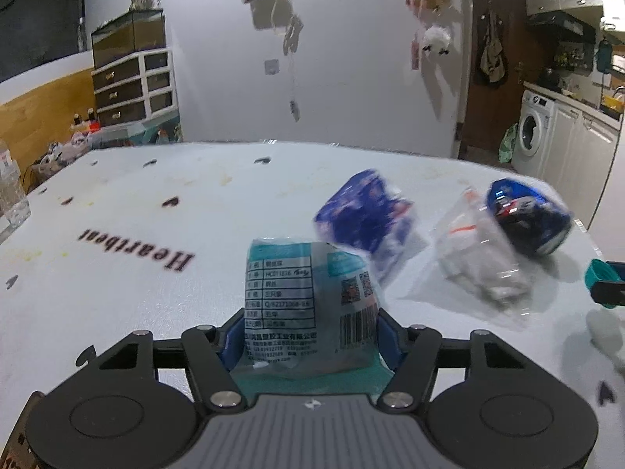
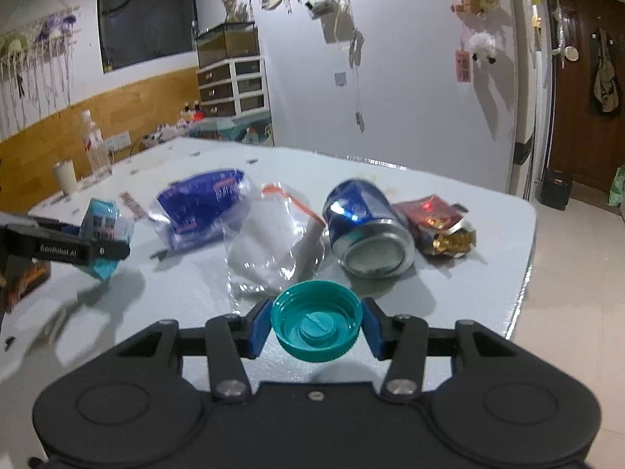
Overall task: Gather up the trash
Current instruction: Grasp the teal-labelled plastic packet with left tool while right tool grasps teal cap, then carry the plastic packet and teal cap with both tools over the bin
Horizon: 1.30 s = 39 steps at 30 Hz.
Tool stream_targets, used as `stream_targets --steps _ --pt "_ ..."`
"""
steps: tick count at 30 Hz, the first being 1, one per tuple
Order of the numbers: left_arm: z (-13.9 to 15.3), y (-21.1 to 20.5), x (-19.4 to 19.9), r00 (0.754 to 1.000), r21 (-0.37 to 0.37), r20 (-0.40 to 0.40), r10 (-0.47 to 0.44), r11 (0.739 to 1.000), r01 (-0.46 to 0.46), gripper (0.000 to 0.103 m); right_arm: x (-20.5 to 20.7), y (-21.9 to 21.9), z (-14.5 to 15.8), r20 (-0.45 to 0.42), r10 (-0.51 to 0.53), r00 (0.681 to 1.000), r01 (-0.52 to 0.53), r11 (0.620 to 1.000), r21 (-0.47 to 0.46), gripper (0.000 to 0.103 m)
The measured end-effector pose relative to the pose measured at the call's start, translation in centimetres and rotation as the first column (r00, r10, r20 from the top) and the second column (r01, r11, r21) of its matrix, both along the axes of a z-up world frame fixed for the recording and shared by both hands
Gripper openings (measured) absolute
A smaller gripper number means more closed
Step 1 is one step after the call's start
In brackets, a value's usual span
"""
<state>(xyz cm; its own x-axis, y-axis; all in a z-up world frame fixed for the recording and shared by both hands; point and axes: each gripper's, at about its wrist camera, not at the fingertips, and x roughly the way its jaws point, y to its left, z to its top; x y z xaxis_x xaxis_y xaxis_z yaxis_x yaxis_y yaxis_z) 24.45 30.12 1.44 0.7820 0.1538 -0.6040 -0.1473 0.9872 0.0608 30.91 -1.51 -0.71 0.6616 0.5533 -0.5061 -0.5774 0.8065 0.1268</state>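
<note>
Setting: a white tabletop (image 2: 449,293) printed with small dark hearts carried scattered trash; no bin or bag showed in either view.
Left claw (image 1: 310,336): closed on a crinkled teal and clear plastic packet with a printed label and barcodes (image 1: 308,305), held upright between the blue pads above the tabletop.
Right claw (image 2: 316,326): closed on a round teal plastic bottle cap (image 2: 316,320), its hollow side facing up, pinched at opposite edges of its rim.
Trash left on the tabletop: a crumpled blue and clear plastic wrapper (image 2: 201,207), a clear zip bag with a red seal strip (image 2: 273,242) just beside it, a blue drink can lying on its side (image 2: 365,230), and a torn red and gold foil wrapper (image 2: 441,222) touching the can's far side.
Progress: judged early, with two pieces lifted and four lying loose.
Risk, cap: the pads held only a thin, smooth rim, so a tilt or a jolt could have popped it free.
Risk, packet: the film was limp and slippery and might have slid out of a grip on its lower part.
Risk, can: on its side near the tabletop's edge, it could have rolled off if nudged.
</note>
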Motion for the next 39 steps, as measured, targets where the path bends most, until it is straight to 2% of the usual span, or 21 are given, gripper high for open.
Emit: stream_targets --steps 12,22,30,39 --pt "3.9 -7.3 -3.4 0.994 0.028 0.079 -0.075 0.997 0.073 0.066 -3.8 -3.8 3.5 0.051 -0.079 0.996 0.077 0.997 0.030 0.050" --pt "5.5 -14.2 -4.6 0.982 0.025 0.121 -0.146 0.989 0.144 0.066 -6.9 -9.6 5.8 0.101 -0.179 0.979 0.175 0.984 0.042 0.050" --pt "6.0 -20.6 -5.0 0.964 0.023 0.148 -0.221 0.975 0.220 0.066 -8.6 -14.5 6.5 0.116 -0.254 0.960 0.249 0.967 0.055 0.050" --pt "5.2 -27.1 -4.7 0.941 0.005 0.156 -0.299 0.953 0.302 0.066 -10.6 -20.9 6.6 0.127 -0.363 0.923 0.360 0.932 0.050 0.050"
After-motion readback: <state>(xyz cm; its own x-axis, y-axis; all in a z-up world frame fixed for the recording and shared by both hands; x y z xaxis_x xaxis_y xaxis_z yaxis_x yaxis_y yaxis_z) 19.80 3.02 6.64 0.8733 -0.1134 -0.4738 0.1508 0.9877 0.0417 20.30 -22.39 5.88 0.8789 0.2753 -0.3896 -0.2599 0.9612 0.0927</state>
